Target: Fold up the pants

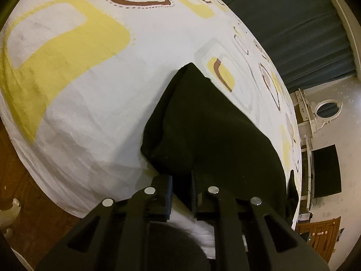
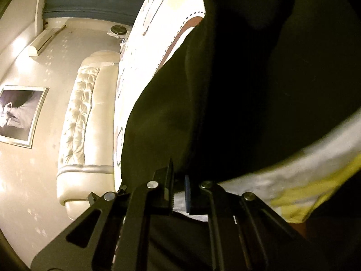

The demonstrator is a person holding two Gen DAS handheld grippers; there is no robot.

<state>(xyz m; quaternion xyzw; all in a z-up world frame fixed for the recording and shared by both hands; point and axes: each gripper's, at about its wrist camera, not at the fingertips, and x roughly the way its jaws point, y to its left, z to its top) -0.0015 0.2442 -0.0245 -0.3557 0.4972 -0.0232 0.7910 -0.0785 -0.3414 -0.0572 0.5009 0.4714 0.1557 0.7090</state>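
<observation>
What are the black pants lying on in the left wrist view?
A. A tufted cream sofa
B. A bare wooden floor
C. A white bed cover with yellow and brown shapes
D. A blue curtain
C: the pants rest on the patterned white bed cover.

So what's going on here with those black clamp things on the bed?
A person is folding dark black fabric pants on a bed covered by a white sheet with yellow and brown shapes. Each hand holds a two-finger gripper: the left gripper and the right gripper are both pinched shut on the pants' near edge.
</observation>
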